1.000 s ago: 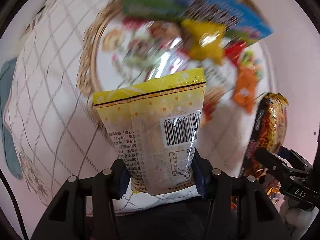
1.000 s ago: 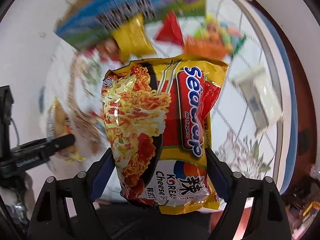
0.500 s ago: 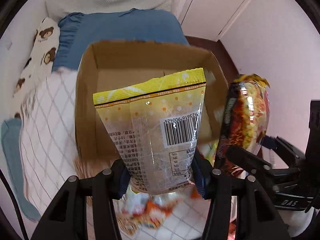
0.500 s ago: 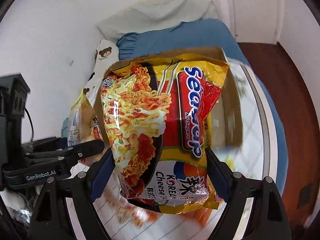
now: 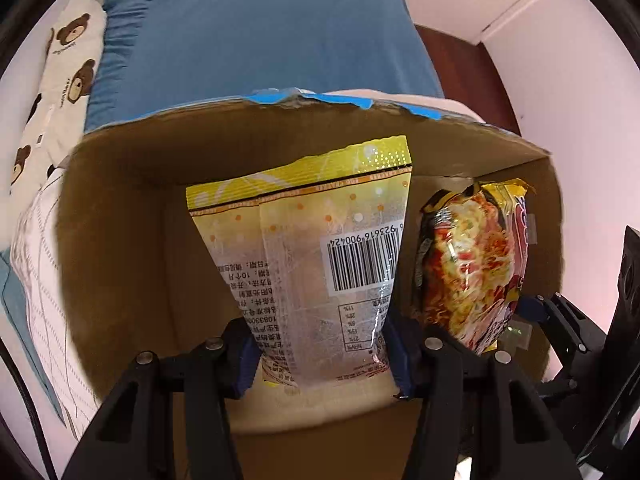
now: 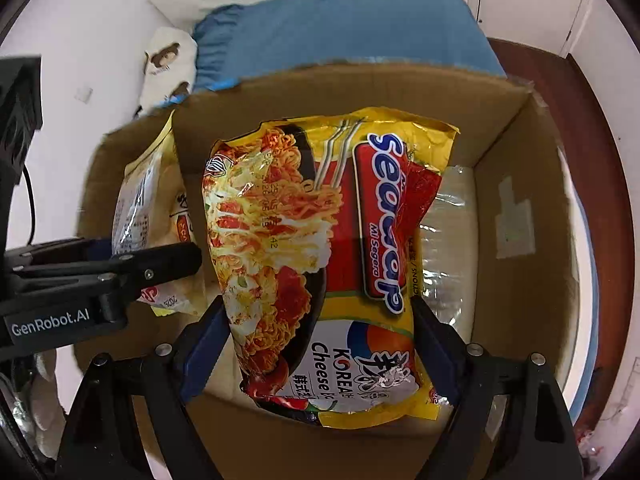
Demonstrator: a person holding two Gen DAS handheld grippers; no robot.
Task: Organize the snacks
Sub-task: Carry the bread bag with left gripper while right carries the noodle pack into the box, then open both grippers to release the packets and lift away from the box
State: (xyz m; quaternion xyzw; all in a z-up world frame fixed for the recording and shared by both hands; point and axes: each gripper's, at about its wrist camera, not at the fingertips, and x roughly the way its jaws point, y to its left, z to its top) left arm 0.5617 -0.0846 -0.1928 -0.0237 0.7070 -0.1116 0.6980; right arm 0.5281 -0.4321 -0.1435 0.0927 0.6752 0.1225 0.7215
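While both packets hang over the open cardboard box [image 5: 120, 280], neither has been let go, so you are at the drop itself and not past it. Your left gripper [image 5: 320, 356] is closed narrow on the lower end of the yellow snack packet [image 5: 312, 240], which fills the centre of the left wrist view with the box's brown walls behind it. Your right gripper [image 6: 316, 344] is clamped wider on the instant noodle packet [image 6: 320, 248], at the centre of the right wrist view, above the box floor. At the right of that view a clear wrapped item [image 6: 448, 240] seems to lie in the box already; what it is I cannot tell. By my judgement, releasing these two is what remains here, and any snacks outside are not in view.
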